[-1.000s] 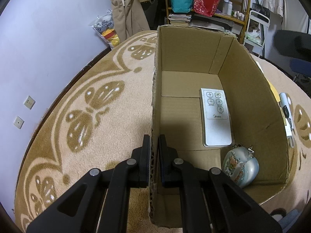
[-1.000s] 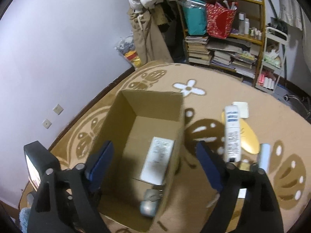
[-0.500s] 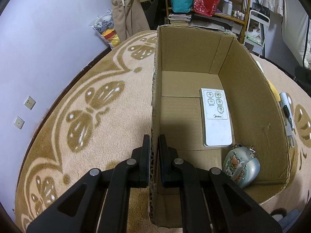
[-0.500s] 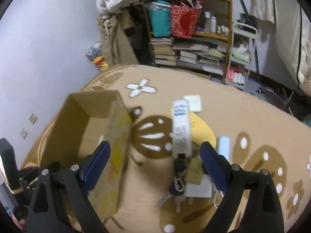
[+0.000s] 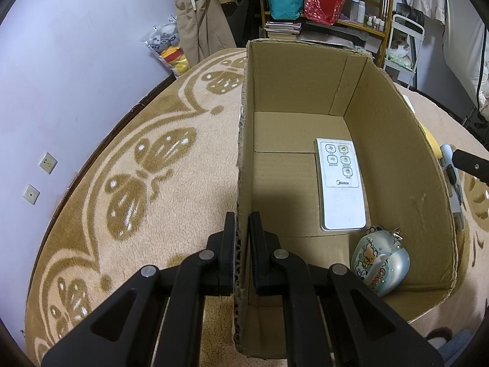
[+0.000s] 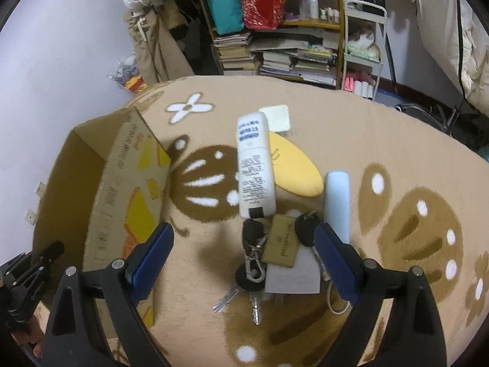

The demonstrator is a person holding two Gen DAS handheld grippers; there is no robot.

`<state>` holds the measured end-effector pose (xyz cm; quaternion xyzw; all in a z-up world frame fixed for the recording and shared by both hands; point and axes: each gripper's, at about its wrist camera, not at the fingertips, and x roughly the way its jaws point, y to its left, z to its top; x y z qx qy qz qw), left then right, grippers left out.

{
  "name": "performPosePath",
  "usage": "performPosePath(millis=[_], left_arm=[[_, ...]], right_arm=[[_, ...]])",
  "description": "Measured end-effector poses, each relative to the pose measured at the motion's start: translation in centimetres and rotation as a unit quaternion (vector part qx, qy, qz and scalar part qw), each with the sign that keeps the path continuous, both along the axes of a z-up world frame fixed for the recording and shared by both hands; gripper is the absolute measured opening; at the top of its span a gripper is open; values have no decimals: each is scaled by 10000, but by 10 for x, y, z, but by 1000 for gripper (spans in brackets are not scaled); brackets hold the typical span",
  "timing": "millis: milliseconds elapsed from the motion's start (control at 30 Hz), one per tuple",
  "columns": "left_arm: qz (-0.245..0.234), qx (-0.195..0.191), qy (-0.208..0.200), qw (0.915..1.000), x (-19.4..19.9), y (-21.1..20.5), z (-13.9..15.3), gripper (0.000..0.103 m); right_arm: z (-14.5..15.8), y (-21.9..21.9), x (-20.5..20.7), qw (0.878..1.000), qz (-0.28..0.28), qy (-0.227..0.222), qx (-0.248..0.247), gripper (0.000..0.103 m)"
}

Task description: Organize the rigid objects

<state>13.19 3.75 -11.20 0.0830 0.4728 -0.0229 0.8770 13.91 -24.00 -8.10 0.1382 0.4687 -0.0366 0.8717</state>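
Note:
My left gripper [image 5: 242, 226] is shut on the left wall of an open cardboard box [image 5: 397, 165]. Inside lie a white remote [image 5: 339, 183] and a pale blue round ornament [image 5: 380, 264]. In the right wrist view my right gripper [image 6: 244, 244] is open and empty, above a pile on the rug: a white bottle [image 6: 255, 165], a yellow case [image 6: 293, 165], a light blue tube [image 6: 337, 202], a gold card [image 6: 280, 241], keys [image 6: 253, 272] and a white card [image 6: 293, 275]. The box [image 6: 122, 195] stands left of the pile.
A patterned beige rug [image 5: 137, 168] covers the floor. A bookshelf [image 6: 290, 49] with bags and books, hanging coats [image 5: 201, 24] and a white rack [image 6: 363, 46] stand at the back. A white square pad [image 6: 276, 117] lies beyond the bottle.
My right gripper has swung from over the box to the right, and now hovers lower over the pile of items. My left gripper and the box have not moved.

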Motion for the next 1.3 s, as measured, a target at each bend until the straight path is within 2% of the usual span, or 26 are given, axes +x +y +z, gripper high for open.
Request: performPosePath(millis=[167,333,367,533,1033,1300], left_arm=[[-4,14,-4,10000,0,0,0,8],[-3,11,-4,10000,0,0,0,8],[-5,16,-4,10000,0,0,0,8],[-7,52,-5,10000,1,0,-1,8],[-6,49,5,10000,2,0,-3,9],[-9,60,5,10000,2,0,-3,9]], right_arm=[[-12,-12,5,9998,-169,16,115,97],[-25,-24,9,9988,-351,149,296,81],[-27,-25,9,9987,-373,190,292,75],[-36,-32,11,9981,-410,299,336,66],[-39,-61,14,9921,-589,375,1046,64],[-38,-65,15,9932,-695,307,883,64]])
